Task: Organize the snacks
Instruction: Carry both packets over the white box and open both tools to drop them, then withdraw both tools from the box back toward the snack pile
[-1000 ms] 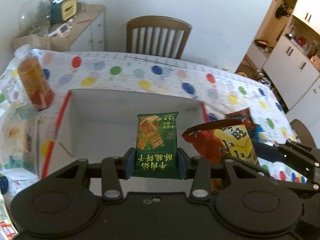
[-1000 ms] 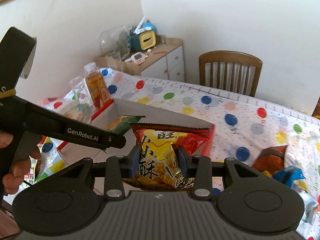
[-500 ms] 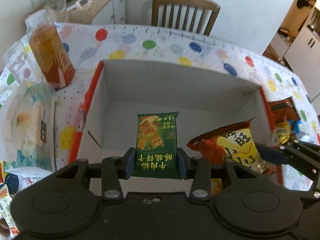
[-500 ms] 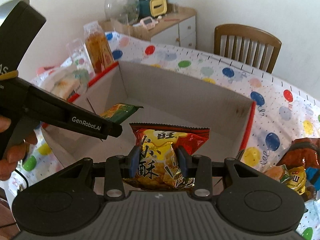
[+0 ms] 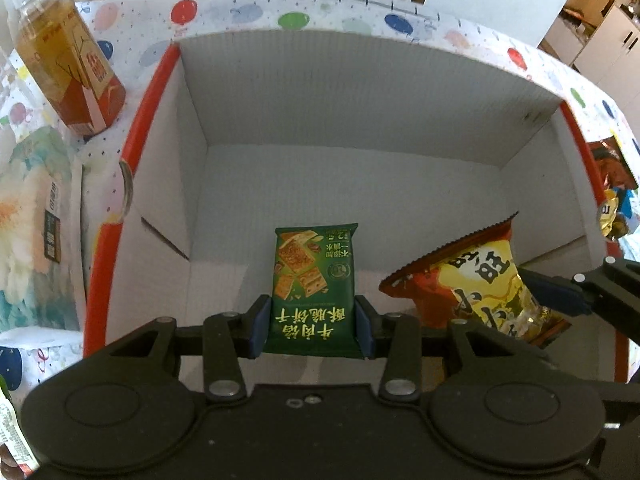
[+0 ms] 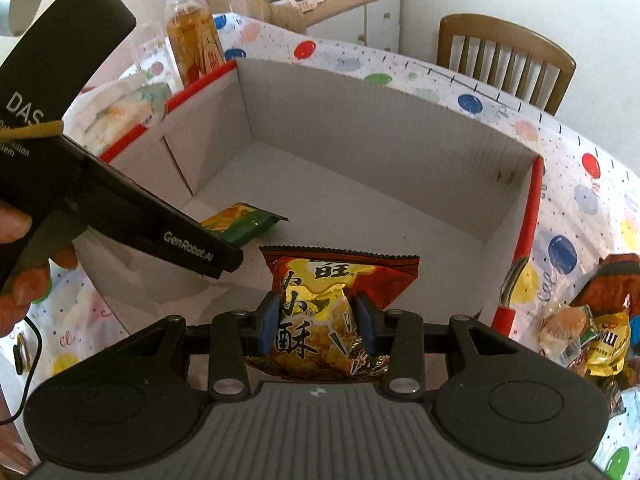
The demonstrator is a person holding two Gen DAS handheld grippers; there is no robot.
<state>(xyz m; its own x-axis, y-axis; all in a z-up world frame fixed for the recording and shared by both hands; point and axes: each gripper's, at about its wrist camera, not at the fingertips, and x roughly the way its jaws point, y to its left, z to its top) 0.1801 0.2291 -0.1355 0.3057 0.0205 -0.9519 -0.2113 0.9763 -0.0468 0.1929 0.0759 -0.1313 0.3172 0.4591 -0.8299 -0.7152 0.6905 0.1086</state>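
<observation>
My left gripper [image 5: 314, 330] is shut on a green cracker packet [image 5: 314, 280] and holds it over the near part of the open white cardboard box [image 5: 360, 80]. My right gripper [image 6: 316, 322] is shut on a red-and-yellow snack bag [image 6: 332, 292], also held over the box's [image 6: 360, 128] near side. The snack bag [image 5: 476, 280] shows to the right in the left wrist view. The green packet [image 6: 244, 222] and the left gripper's body [image 6: 120, 204] show at the left in the right wrist view. The box floor is bare.
An orange drink bottle [image 5: 68, 68] stands left of the box, beside a floral tissue pack [image 5: 28, 240]. Several loose snacks [image 6: 592, 328] lie on the balloon-print tablecloth [image 6: 580, 208] right of the box. A wooden chair [image 6: 504, 60] stands behind the table.
Both grippers have moved forward and down over the box with their packets. The box now fills most of both views.
</observation>
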